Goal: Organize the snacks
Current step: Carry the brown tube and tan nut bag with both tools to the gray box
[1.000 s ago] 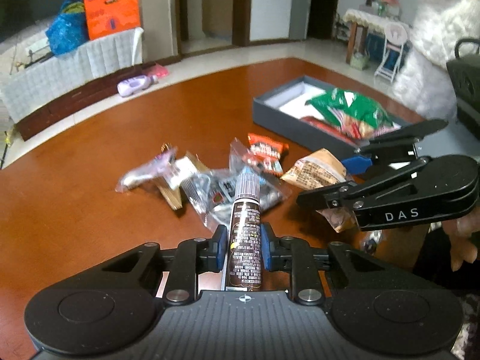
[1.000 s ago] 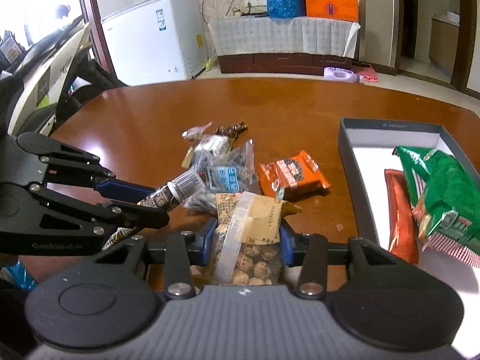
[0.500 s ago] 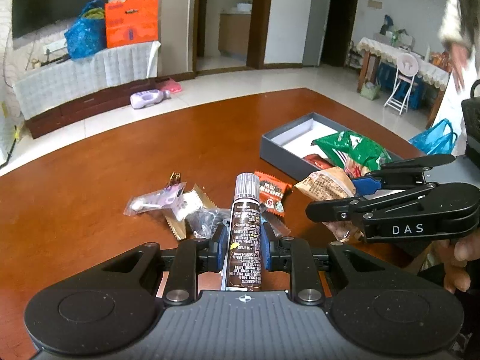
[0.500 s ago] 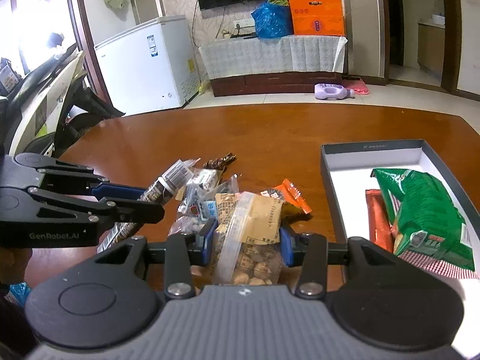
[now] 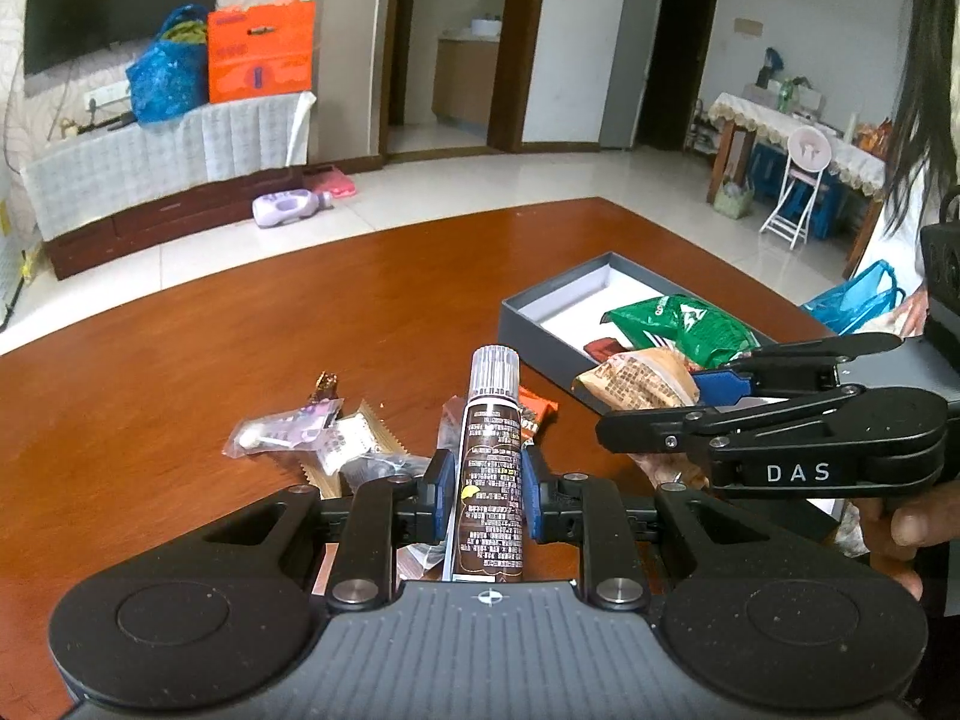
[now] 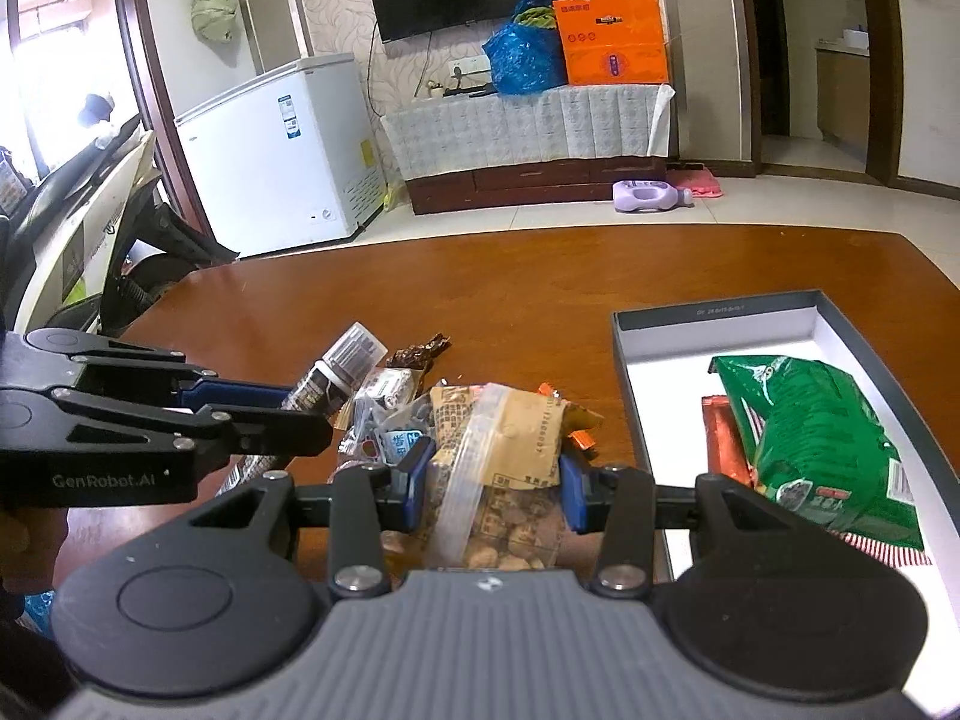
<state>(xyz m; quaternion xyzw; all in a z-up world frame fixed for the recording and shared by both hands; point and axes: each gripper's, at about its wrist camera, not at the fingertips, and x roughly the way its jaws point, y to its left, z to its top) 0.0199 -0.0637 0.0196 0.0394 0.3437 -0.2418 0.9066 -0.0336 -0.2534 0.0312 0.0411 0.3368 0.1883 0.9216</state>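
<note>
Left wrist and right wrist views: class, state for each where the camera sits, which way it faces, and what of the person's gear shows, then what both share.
Left wrist view: sits on the left gripper, looking along its fingers over the brown wooden table toward the doorways; the fingers clamp a brown snack tube; the right gripper crosses at right.
Right wrist view: sits on the right gripper, facing the wall television; it clamps a tan snack bag; the left gripper enters at left.
Shared: the table, the grey open box, the loose snack pile.

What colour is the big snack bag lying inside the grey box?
Green snack bag, seen best from the right wrist.
</note>
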